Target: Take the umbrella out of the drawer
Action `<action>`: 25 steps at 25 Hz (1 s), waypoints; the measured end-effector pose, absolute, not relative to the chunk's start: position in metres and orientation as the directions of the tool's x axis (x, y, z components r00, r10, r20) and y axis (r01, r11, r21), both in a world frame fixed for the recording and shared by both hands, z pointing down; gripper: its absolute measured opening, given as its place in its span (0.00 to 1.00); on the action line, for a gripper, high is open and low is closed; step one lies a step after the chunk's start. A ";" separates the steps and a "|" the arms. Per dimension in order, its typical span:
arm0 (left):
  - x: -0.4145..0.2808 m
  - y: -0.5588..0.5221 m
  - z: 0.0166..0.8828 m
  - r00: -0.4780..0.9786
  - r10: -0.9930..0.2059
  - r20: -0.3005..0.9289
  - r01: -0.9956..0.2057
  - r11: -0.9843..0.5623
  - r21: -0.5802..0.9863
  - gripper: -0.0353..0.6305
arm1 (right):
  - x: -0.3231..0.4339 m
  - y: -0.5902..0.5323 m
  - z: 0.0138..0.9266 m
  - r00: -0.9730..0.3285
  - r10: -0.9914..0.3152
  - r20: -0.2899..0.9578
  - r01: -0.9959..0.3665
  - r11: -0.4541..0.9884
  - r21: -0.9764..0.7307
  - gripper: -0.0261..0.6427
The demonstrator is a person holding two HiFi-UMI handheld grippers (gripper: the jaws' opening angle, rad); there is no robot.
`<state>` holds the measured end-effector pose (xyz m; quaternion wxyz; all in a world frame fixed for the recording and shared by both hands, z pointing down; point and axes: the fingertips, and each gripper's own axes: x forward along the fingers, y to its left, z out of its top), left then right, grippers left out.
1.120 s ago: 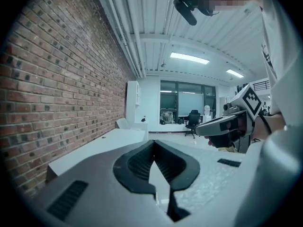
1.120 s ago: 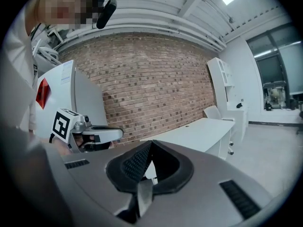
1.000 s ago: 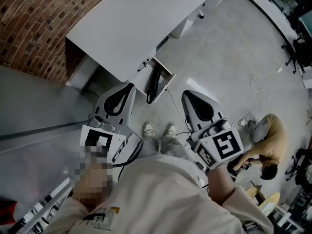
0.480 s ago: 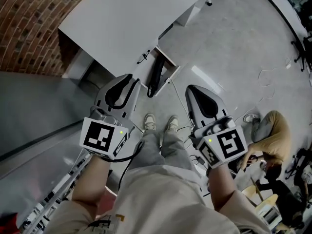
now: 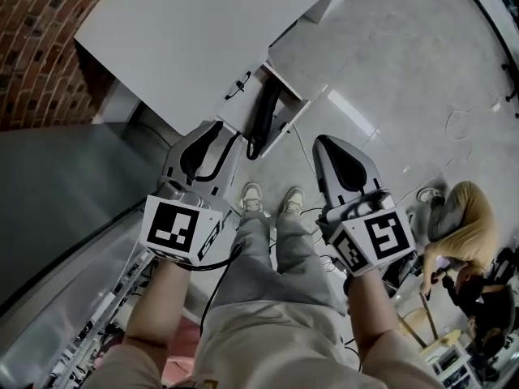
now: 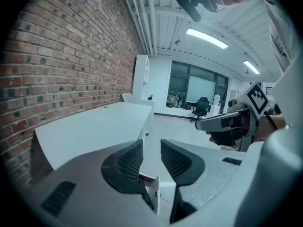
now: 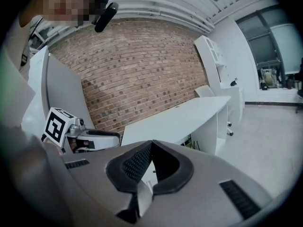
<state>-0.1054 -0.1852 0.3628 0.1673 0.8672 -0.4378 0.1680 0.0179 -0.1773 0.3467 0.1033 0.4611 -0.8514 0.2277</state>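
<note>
**A:** What's nearest?

**B:** The wearer's own legs and a pair of pale shoes (image 5: 254,198) on the grey floor (image 5: 389,71), seen from above.

**A:** And the tools?

**B:** One is on each side of the legs, and both point toward the desk. The left gripper (image 5: 212,132) has its jaws apart by a modest gap. They have just been opening, and nothing is between them. In its own view only the drawer's front edge shows through the gap, farther off.

**A:** The other one?

**B:** The right gripper (image 5: 328,144) has its tips pressed together and holds nothing.

**A:** Where's the umbrella?

**B:** The umbrella (image 5: 264,112) is dark and folded. It lies lengthwise in the drawer (image 5: 296,113), which is pulled out from under the desk. Its nearer end reaches the drawer's front. Neither tool touches it. From above, the left tip shows near the drawer's front corner, and the right tip is off to the other side, apart from the drawer.

**A:** What's beyond that?

**B:** The white desk (image 5: 203,31), with a brick wall (image 5: 32,14) past it. Far to the right, well apart from all this, a person (image 5: 466,225) in a tan top is low down by the floor.
</note>
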 end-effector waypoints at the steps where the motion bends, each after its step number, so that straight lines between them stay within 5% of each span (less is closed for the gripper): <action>1: -0.106 -0.189 0.376 0.557 -0.700 0.447 -0.817 -0.558 0.145 0.20 | 0.018 -0.182 0.358 -0.552 -0.736 0.391 -0.833 0.468 -0.295 0.05; 25: -0.099 -0.200 0.719 0.509 -0.550 0.663 -0.851 -0.439 0.289 0.26 | 0.017 -0.183 0.646 -0.538 -0.630 0.560 -0.842 0.375 -0.388 0.05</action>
